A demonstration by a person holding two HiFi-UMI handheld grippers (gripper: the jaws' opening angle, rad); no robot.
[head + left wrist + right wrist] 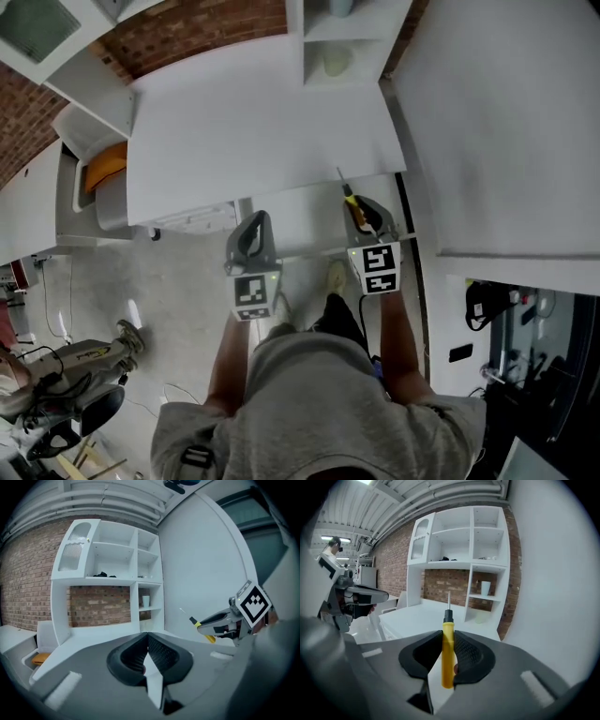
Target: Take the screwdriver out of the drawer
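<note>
Screwdriver in right gripper, seemingly at tabletop edge.

Workshop-like studio: bare brick wall, exposed ceiling pipes, concrete floor, power saw, white shelving unit.

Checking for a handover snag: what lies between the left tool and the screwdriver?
Nothing: in the left gripper view the stretch from the left tool to the screwdriver, clamped in the right tool, is bare.

No readable text, perhaps blurred lettering on floor machine
</note>
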